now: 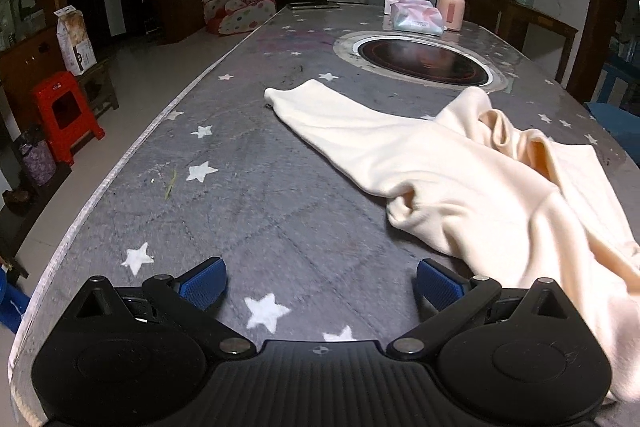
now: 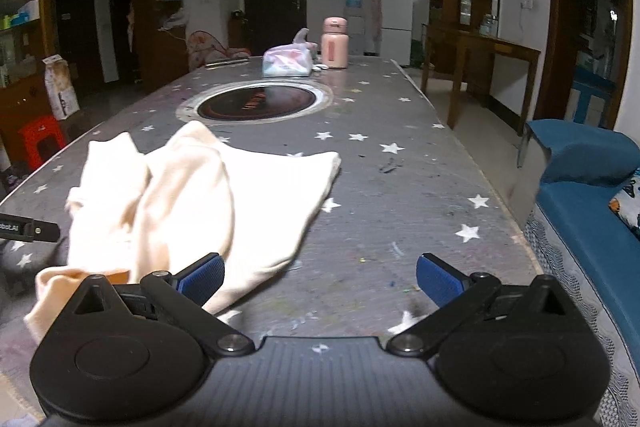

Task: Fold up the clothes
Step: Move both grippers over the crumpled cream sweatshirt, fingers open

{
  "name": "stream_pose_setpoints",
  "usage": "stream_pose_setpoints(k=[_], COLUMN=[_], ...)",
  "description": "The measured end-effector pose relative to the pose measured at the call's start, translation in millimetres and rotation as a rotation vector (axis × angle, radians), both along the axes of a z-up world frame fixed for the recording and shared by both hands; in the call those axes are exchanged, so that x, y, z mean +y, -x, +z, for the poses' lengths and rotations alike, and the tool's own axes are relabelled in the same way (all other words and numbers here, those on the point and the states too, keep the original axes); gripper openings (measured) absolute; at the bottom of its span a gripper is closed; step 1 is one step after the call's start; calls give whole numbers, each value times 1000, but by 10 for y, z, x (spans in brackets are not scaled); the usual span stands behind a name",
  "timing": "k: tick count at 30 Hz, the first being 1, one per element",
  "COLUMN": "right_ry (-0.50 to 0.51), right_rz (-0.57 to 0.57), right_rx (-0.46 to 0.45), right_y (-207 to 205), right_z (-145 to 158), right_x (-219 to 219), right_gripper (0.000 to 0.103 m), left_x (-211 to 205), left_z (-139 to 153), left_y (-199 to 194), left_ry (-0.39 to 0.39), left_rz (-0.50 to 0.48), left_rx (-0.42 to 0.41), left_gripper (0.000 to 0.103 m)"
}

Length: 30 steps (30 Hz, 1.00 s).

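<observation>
A cream garment (image 1: 472,179) lies crumpled on the grey star-patterned table (image 1: 248,195), with one part stretched flat toward the far left. My left gripper (image 1: 320,283) is open and empty, low over the table, with the garment just right of its right finger. In the right wrist view the same garment (image 2: 208,195) lies ahead and to the left. My right gripper (image 2: 320,279) is open and empty above the table (image 2: 400,195); its left finger is at the garment's near edge. Part of the left gripper (image 2: 28,227) shows at that view's left edge.
A round inset hob (image 1: 420,61) sits in the table's middle. A tissue pack (image 1: 416,17), a pink bottle (image 1: 451,5) and a flat dark object (image 1: 314,5) stand at the far end. A blue sofa (image 2: 588,195) is right of the table, a red stool (image 1: 64,115) left.
</observation>
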State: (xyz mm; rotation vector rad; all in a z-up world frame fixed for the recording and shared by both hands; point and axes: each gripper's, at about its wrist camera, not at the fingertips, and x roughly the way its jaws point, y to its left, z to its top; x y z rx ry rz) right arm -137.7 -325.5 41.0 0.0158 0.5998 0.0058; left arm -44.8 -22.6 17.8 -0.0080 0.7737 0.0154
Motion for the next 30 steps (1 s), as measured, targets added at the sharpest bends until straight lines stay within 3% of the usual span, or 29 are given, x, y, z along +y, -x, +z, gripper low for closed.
stream_pose_setpoints(k=[30], right_ry=[-35], right_rz=[114], right_rx=[45], right_y=[238], right_z=[-26], right_x=[301], right_gripper=[103], left_x=[-261], left_z=[151], left_y=[321], left_ry=[-7], left_rz=[-69], left_rx=[11], left_gripper=[103])
